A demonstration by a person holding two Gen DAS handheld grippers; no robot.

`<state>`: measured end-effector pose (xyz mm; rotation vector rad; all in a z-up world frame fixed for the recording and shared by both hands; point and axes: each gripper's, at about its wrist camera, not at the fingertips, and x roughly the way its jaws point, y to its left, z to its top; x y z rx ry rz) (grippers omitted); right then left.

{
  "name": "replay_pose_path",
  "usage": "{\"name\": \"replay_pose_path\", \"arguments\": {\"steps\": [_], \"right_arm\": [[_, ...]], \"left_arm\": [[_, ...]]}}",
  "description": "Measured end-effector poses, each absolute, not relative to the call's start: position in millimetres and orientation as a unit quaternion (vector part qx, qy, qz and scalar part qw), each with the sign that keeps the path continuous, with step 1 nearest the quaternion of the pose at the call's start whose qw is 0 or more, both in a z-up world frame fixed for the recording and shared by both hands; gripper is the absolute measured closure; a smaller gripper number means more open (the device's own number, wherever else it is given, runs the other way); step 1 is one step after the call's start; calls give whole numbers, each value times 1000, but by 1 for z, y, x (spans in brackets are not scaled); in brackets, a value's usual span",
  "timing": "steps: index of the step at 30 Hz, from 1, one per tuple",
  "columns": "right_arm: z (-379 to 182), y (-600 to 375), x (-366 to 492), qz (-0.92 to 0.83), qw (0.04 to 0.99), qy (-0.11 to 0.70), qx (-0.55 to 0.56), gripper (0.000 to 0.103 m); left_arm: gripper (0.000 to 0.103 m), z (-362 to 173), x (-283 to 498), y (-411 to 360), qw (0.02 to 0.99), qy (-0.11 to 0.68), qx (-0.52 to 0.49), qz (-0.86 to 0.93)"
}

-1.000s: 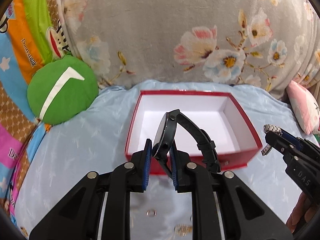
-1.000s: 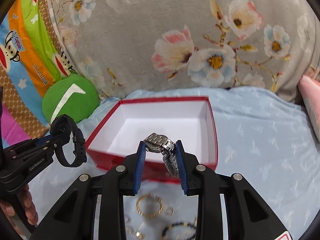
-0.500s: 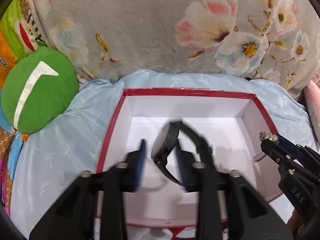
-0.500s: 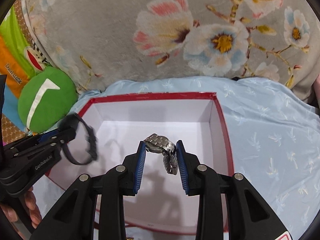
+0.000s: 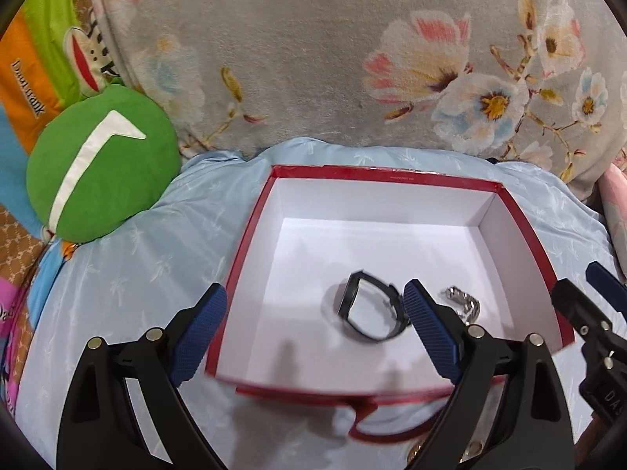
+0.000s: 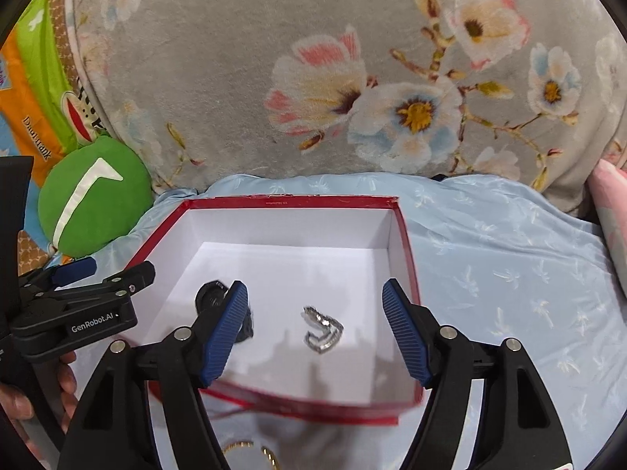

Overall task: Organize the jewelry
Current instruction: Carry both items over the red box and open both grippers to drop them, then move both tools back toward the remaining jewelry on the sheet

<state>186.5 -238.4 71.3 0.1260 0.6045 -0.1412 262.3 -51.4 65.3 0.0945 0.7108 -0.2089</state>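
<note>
Both my claws, left gripper (image 5: 313, 337) and right gripper (image 6: 315, 327), have just sprung open, empty — remaining gold bangle (image 6: 239, 448) lies behind them, outside the box's (image 6: 403, 243) near edge, nearer my right.

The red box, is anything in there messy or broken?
Nothing looks broken. The black watch and the silver watch lie side by side on the floor of the red box, a bit crooked, as if just dropped in.
</note>
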Motion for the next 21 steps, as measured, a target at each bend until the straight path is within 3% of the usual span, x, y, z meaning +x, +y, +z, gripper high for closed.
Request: {"name": "replay_pose_path", "arguments": {"steps": [9,21], "right_arm": [[64,-232,98,-90,948,298,62,32],[18,-221,33,-85,926,356,96,32]], "left_arm": [[14,52,185,-16,926,361,39,-103],[14,-7,132,16,900,427,33,-87]]}}
